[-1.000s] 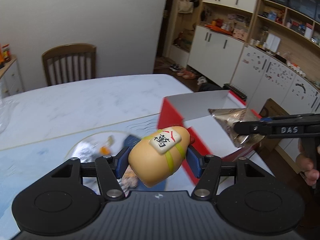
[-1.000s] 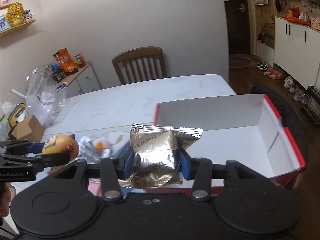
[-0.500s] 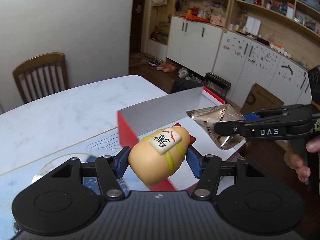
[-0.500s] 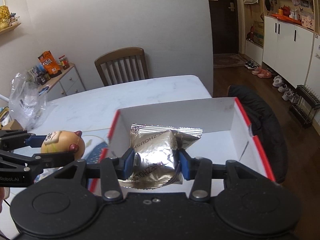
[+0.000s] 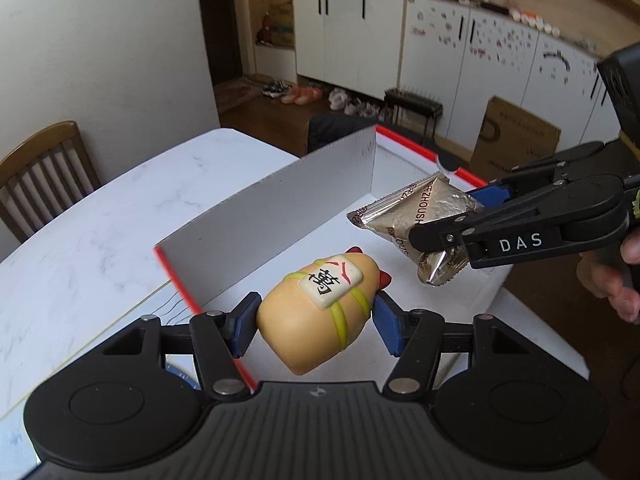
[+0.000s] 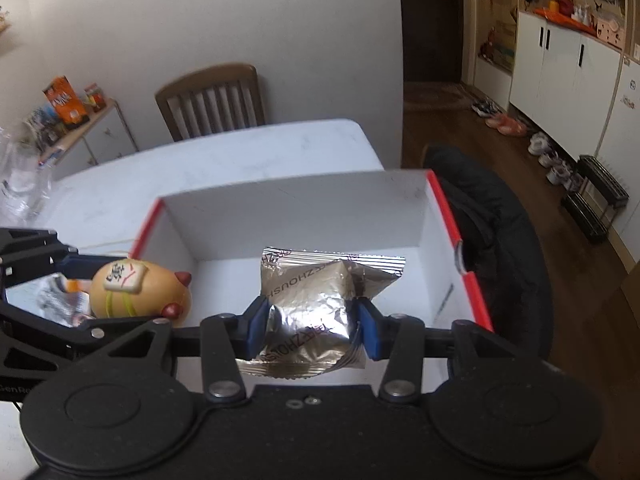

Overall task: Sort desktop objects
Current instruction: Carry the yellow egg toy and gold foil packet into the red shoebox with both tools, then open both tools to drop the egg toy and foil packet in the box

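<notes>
My left gripper (image 5: 316, 330) is shut on a tan egg-shaped toy (image 5: 320, 312) with green bands and a white character tag. It holds the toy over the left end of a red-edged white box (image 5: 272, 208). The toy also shows in the right wrist view (image 6: 136, 288). My right gripper (image 6: 312, 332) is shut on a silver foil snack packet (image 6: 316, 304) and holds it above the box's inside (image 6: 296, 200). In the left wrist view the packet (image 5: 416, 216) hangs over the box's right part.
The box sits at the right end of a white marble table (image 5: 100, 216). A wooden chair (image 6: 212, 100) stands at the table's far side. A dark chair or cushion (image 6: 496, 216) is beside the box. A foil wrapper (image 6: 52, 296) lies on the table left of the box.
Both grippers have moved right with their loads, from over the table mat to over the open box. The toy and the packet are still held.
</notes>
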The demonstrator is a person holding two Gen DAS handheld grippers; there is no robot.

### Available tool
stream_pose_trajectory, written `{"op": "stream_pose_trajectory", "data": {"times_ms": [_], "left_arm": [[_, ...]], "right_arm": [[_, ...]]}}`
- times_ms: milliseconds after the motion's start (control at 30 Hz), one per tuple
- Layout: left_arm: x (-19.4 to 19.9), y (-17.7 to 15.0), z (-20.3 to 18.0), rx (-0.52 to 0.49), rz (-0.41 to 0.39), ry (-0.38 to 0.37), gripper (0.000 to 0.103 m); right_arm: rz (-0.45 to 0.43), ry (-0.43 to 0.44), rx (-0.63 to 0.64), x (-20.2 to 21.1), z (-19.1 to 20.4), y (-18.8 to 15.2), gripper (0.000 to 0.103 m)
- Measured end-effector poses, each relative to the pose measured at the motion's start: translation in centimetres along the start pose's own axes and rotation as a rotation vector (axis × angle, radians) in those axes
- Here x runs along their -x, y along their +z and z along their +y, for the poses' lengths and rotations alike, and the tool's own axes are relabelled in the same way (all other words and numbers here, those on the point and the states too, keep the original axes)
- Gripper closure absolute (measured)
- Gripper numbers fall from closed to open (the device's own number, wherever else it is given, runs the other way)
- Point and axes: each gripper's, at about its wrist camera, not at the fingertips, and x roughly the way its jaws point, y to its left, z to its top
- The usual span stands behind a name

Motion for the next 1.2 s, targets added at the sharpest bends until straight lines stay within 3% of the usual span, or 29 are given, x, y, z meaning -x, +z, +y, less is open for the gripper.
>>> {"op": "stream_pose_trajectory", "data": {"times_ms": [133, 333, 600, 933, 1200], "left_arm": [[-2.6, 0.6, -0.7, -0.054, 0.049, 0.008, 0.043], [-5.7, 0.9, -1.6, -0.117, 0.136, -0.001, 0.043], [-9.1, 1.2, -1.8, -0.134, 0.268, -0.018, 0.043], [-11.0, 0.8, -1.4, -0.114, 0.389, -0.038, 0.043], [-10.9, 0.6, -1.5, -0.115, 0.411, -0.037, 0.040]], "right_arm": [[0.044, -0.037, 0.063, -1.9, -0.1, -0.1, 0.057], [0.119, -0.018, 0.122, -4.7, -0.5, -0.2, 0.057], [0.208, -0.018, 0.161, -6.9, -0.5, -0.4, 0.057], [0.283, -0.007, 0.179, -7.9, -0.7, -0.7, 0.057], [0.320, -0.011, 0.193, -8.2, -0.7, -0.3, 0.055]]}}
